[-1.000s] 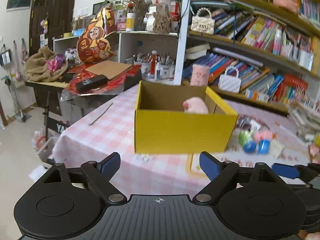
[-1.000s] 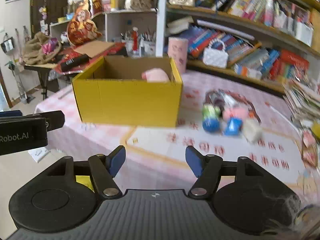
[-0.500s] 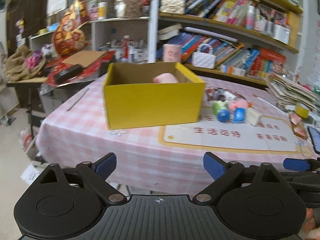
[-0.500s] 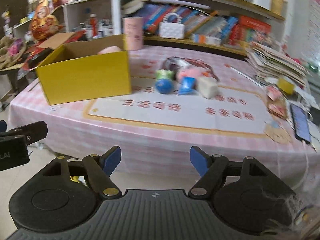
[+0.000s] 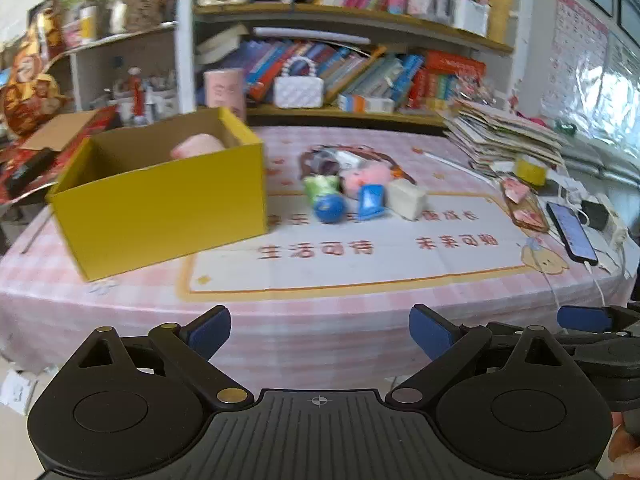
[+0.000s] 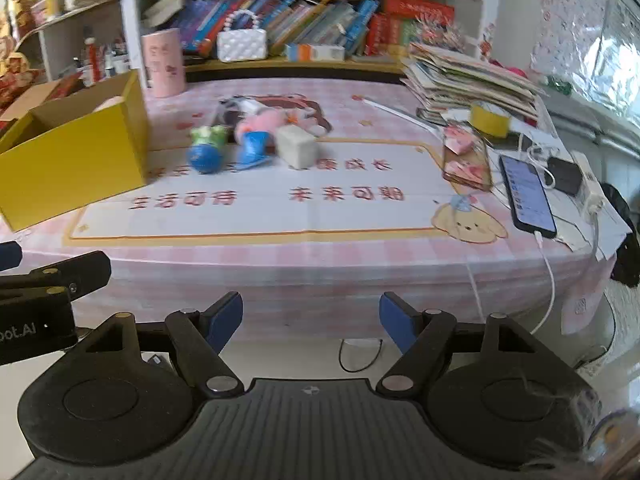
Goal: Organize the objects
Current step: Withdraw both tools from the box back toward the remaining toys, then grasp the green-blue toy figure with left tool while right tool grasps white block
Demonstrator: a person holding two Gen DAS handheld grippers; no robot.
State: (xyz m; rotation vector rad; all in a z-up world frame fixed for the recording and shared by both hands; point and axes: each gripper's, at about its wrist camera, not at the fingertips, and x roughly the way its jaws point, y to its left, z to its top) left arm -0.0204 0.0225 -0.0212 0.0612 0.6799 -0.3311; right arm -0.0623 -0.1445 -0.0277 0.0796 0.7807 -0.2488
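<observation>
Table w/ pink check cloth (image 5: 132, 292), white printed mat (image 5: 360, 264) laid over its middle. Left wrist view, left to right: yellow cardboard box (image 5: 160, 208) at centre-left, top open, standing on cloth w/ one corner over the mat; pink soft item (image 5: 198, 146) inside it, near the back wall, only its top showing. Pink cylinder tin (image 5: 224, 90) behind box, upper centre-left. Right of box, frame centre, toy cluster on the mat's far edge, pieces touching or just beside each other: green toy (image 5: 320, 186), blue ball (image 5: 330, 208) just in front of it, pink plush (image 5: 366, 178), blue wedge-shaped toy (image 5: 372, 200), pale block (image 5: 406, 199). White quilted mini bag (image 5: 298, 90) on shelf behind, among books. Paper stack (image 5: 504, 136) upper right; yellow tape roll (image 5: 530, 170) in front of it; phone (image 5: 572, 232) w/ lit screen near table's right edge, cable attached. Left gripper (image 5: 320, 332), bottom of frame: jaws spread wide, nothing btwn the blue pads, short of the table's near edge. Right gripper (image 6: 311, 320), bottom of right wrist view: jaws parted, narrower gap than left, nothing btwn pads, also off the table's near edge. Each gripper's black body shows at the side edge of the other's view. Blur on the toys; finer detail can't be told.
</observation>
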